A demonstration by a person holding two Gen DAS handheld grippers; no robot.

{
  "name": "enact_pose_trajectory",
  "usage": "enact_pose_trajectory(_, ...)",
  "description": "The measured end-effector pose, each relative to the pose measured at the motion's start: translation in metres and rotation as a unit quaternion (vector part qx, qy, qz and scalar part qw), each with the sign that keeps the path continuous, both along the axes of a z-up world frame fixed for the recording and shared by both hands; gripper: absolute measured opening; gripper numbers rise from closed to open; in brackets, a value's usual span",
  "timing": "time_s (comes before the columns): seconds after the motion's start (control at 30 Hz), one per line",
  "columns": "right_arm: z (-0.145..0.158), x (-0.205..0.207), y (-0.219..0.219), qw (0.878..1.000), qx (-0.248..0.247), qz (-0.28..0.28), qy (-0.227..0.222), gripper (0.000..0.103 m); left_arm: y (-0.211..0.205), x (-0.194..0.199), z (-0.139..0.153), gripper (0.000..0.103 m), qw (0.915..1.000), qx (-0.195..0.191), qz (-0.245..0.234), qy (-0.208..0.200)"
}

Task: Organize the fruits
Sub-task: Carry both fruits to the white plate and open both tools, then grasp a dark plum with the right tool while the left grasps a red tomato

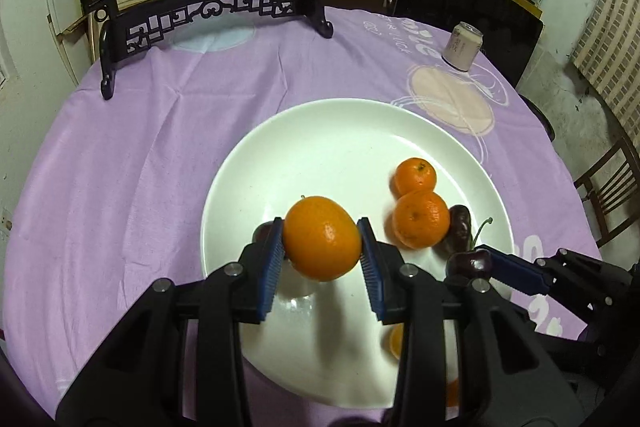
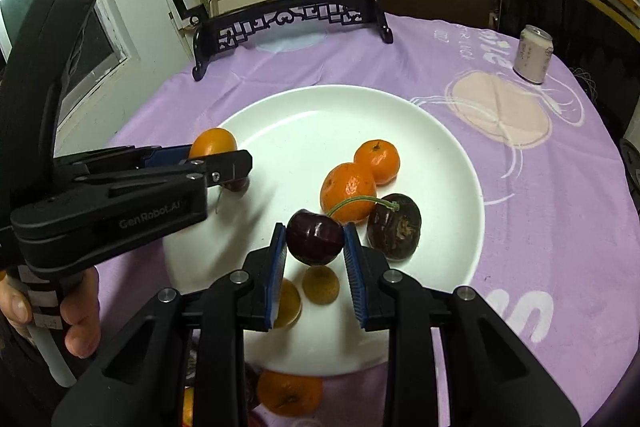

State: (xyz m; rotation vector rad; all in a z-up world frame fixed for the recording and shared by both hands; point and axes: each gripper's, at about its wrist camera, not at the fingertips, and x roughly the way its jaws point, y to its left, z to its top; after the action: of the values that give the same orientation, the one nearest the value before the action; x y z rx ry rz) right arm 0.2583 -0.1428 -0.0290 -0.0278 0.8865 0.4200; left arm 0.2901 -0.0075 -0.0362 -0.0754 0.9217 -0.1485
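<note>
My left gripper (image 1: 322, 247) is shut on an orange (image 1: 322, 238) and holds it above the left part of the white plate (image 1: 320, 131). My right gripper (image 2: 315, 247) is shut on a dark cherry (image 2: 315, 237) with a green stem, held above the plate (image 2: 304, 107). Two mandarins (image 2: 362, 173) and a dark wrinkled fruit (image 2: 394, 227) lie on the plate's right half. A small brown fruit (image 2: 321, 285) and a yellow one (image 2: 289, 303) lie on the plate below the cherry. Another dark fruit (image 2: 237, 185) lies under the left gripper.
A purple cloth (image 1: 120, 167) covers the round table. A black carved stand with a deer picture (image 1: 208, 15) is at the back. A drink can (image 1: 462, 47) stands back right. More mandarins (image 2: 289, 393) lie on the cloth near the plate's front edge.
</note>
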Motion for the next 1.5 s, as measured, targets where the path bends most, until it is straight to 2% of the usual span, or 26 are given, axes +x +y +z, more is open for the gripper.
enact_pose_trajectory(0.03, 0.001, -0.001, 0.001, 1.0, -0.005, 0.003, -0.006, 0.029, 0.001, 0.001, 0.0, 0.038, 1.0, -0.001, 0.002, 0.0)
enact_pose_trajectory(0.07, 0.002, -0.002, 0.002, 1.0, -0.008, 0.004, -0.011, 0.036, 0.001, 0.0, 0.001, 0.047, 1.0, -0.003, 0.003, -0.003)
enact_pose_trajectory(0.1, 0.002, -0.004, 0.001, 1.0, -0.015, -0.002, -0.022, 0.042, 0.002, -0.002, 0.002, 0.063, 0.9999, -0.004, 0.004, -0.009)
enact_pose_trajectory(0.13, 0.003, -0.007, -0.002, 0.999, -0.022, -0.011, -0.032, 0.048, 0.003, -0.006, 0.006, 0.066, 0.9998, -0.003, 0.008, -0.02)
enact_pose_trajectory(0.27, 0.004, -0.013, -0.014, 0.998, -0.02, -0.031, -0.045, 0.049, 0.007, -0.021, 0.017, 0.066, 0.9984, 0.004, 0.018, -0.053)
enact_pose_trajectory(0.37, 0.003, -0.02, -0.018, 0.998, -0.009, -0.037, -0.043, 0.049, 0.011, -0.028, 0.016, 0.066, 0.9984, 0.001, 0.02, -0.053)
enact_pose_trajectory(0.47, 0.004, -0.031, -0.015, 0.997, -0.018, -0.04, -0.06, 0.049, 0.012, -0.037, 0.016, 0.066, 0.9981, 0.001, 0.025, -0.057)
enact_pose_trajectory(0.6, 0.006, -0.055, -0.017, 0.996, -0.016, -0.05, -0.066, 0.049, 0.014, -0.062, 0.014, 0.066, 0.9974, -0.007, 0.029, -0.066)
enact_pose_trajectory(0.73, 0.003, -0.105, -0.035, 0.997, 0.019, -0.048, -0.049, 0.053, 0.028, -0.119, -0.003, 0.069, 0.998, -0.032, 0.012, -0.054)
enact_pose_trajectory(0.83, -0.006, -0.139, -0.048, 0.998, 0.034, -0.05, -0.025, 0.053, 0.035, -0.164, -0.021, 0.07, 0.9988, -0.033, -0.008, -0.036)
enact_pose_trajectory(0.97, -0.017, -0.168, -0.053, 0.998, 0.041, -0.056, 0.007, 0.053, 0.036, -0.199, -0.032, 0.071, 0.9991, -0.032, -0.021, -0.018)
enact_pose_trajectory(1.17, -0.027, -0.194, -0.027, 1.0, 0.02, -0.013, 0.017, 0.055, 0.03, -0.216, -0.035, 0.072, 0.9988, -0.029, -0.036, -0.015)
enact_pose_trajectory(1.27, -0.038, -0.19, -0.018, 0.999, 0.008, -0.005, 0.031, 0.055, 0.032, -0.22, -0.037, 0.072, 0.9989, -0.028, -0.035, -0.014)
enact_pose_trajectory(1.5, -0.055, -0.178, 0.0, 0.999, -0.032, -0.005, 0.024, 0.056, 0.036, -0.227, -0.039, 0.075, 0.9988, -0.033, -0.036, -0.003)
